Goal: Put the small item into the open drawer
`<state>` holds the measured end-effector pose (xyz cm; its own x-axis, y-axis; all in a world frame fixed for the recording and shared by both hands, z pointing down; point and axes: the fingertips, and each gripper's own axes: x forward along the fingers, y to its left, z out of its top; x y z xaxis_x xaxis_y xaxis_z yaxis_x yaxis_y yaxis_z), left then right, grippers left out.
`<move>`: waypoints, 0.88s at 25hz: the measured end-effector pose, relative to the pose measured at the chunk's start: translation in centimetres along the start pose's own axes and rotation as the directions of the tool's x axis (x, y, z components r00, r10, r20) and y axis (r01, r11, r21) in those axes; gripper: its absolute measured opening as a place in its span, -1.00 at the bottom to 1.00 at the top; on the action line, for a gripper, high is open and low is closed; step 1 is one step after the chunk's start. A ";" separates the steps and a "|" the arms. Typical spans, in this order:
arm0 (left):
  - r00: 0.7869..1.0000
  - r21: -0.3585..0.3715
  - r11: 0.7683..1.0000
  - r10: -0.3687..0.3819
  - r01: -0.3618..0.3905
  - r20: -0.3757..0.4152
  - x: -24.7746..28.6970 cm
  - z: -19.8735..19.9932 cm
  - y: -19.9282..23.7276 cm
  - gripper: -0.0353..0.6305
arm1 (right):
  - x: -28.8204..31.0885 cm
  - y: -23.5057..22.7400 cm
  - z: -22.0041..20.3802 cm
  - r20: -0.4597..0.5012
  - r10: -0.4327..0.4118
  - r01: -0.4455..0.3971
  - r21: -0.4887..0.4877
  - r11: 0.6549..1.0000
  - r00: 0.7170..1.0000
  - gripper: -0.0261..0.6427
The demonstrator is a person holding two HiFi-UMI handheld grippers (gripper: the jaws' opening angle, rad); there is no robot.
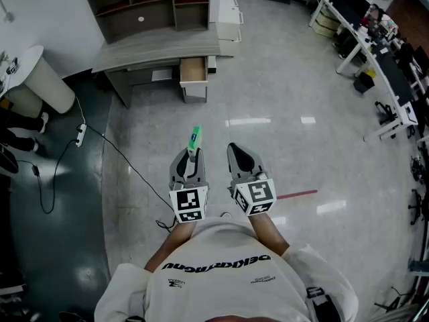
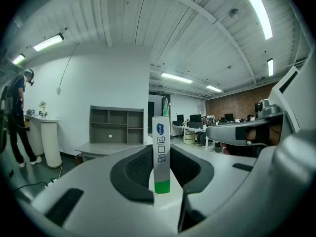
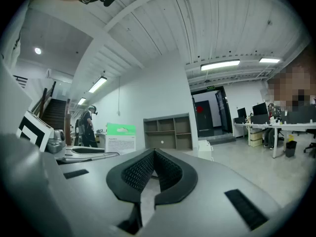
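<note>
My left gripper (image 1: 192,154) is shut on a small green and white box (image 1: 194,139), which stands up between its pads. In the left gripper view the box (image 2: 161,152) sits upright in the jaws, green end down. My right gripper (image 1: 236,154) is beside it, shut with nothing in it; its pads (image 3: 154,157) meet at the tips. The open drawer (image 1: 193,70) hangs under a grey desk (image 1: 161,45) well ahead of both grippers across bare floor. The right gripper view shows the box (image 3: 121,138) to its left.
A grey shelf unit (image 1: 151,2) sits on the desk, with a white cabinet (image 1: 228,15) to its right. A white round stand (image 1: 40,76), a standing person (image 1: 20,123) and a cable with power strip (image 1: 80,134) are at left. Office desks (image 1: 375,52) line the right.
</note>
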<state>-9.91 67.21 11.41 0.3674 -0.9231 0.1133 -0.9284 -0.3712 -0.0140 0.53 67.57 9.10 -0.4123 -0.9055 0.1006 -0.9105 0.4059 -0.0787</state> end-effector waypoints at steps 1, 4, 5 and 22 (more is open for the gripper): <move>1.000 0.009 1.000 -0.003 0.003 -0.001 0.1 0.0 -0.6 -0.59 | -0.2 -0.3 0.0 0.002 0.009 -0.009 0.005 1.000 1.000 -0.83; 1.000 0.028 1.000 -0.011 0.011 -0.002 0.5 0.0 -2.4 -0.59 | -0.9 -1.3 -0.2 0.007 0.028 -0.028 0.011 1.000 1.000 -0.83; 1.000 0.027 1.000 -0.008 0.008 -0.003 0.6 -0.1 -2.9 -0.59 | -1.2 -1.8 -0.3 0.007 0.032 -0.032 0.009 0.999 0.999 -0.83; 0.997 0.034 0.999 0.021 -0.019 -0.068 5.4 -3.2 -8.4 -0.59 | -1.3 -8.5 -3.0 -0.038 0.074 -0.075 -0.004 0.997 0.996 -0.83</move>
<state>-0.34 65.66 15.36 0.3429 -0.9220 0.1799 -0.9329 -0.3567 -0.0499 8.73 65.61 12.59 -0.4797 -0.8674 0.1325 -0.8774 0.4727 -0.0822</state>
